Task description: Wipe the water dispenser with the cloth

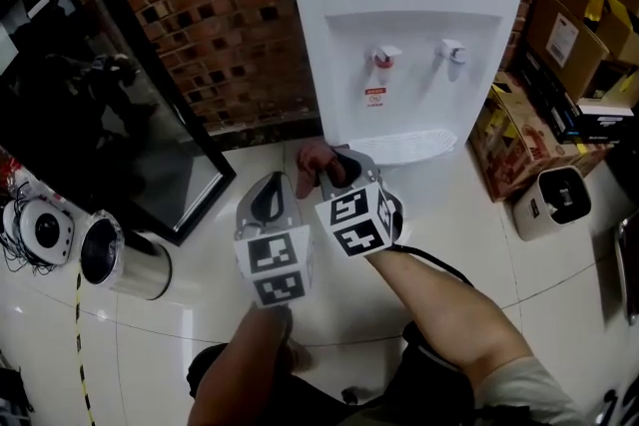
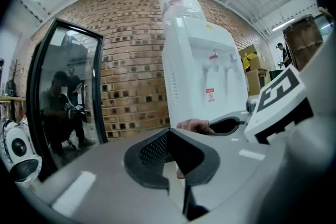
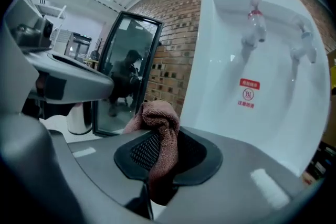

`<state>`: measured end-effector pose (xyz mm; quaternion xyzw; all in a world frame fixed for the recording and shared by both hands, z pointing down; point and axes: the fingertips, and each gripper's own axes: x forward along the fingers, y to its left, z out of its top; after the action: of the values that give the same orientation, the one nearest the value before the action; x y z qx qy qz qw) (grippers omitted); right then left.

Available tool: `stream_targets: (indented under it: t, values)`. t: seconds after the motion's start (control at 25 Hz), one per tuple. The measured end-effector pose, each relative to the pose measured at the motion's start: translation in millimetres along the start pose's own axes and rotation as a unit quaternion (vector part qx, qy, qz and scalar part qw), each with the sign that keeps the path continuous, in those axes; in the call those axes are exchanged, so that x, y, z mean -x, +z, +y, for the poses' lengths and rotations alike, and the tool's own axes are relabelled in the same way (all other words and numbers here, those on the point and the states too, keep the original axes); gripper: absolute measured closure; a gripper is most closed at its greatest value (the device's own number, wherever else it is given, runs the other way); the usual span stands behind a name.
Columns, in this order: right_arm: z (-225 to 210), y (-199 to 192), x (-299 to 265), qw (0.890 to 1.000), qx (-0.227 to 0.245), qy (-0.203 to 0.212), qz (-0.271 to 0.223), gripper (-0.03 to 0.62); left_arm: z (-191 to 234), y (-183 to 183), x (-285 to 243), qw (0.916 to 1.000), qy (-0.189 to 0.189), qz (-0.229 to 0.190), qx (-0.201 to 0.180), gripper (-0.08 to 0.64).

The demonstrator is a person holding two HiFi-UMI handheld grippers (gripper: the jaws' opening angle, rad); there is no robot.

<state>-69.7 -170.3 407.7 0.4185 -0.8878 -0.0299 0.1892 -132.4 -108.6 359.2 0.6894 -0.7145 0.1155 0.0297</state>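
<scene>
My right jaws clench one cloth (image 3: 157,119); my left jaws are closed, empty. Ahead stands one water dispenser (image 1: 399,25), two taps (image 1: 385,57).

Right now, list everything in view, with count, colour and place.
water dispenser: 1, white, against the brick wall
taps: 2, one red-topped, one pale, dispenser front
cloth: 1, reddish-brown, in the right gripper
glass panel: 1, black-framed, leaning on wall, left
steel canister: 1, silver, floor, left
cardboard boxes: several, brown, right of dispenser
small appliance: 1, white, floor, right
left gripper: 1, grey, shut, empty
right gripper: 1, grey, shut on the cloth
</scene>
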Motion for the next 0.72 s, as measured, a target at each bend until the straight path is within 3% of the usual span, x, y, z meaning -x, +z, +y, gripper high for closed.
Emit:
stream_targets:
  t: [0.24,0.72]
  values:
    - [-3,-11,-6,1.0,0.02,0.0,0.018,0.502,-15,-1,-11,0.9999,-0.015,-0.001,-0.005,0.56]
    - [-55,-17,26,0.999,-0.007,-0.027,0.026,0.502,-74,-1,-29,0.9982,-0.059,0.003,-0.006,0.56]
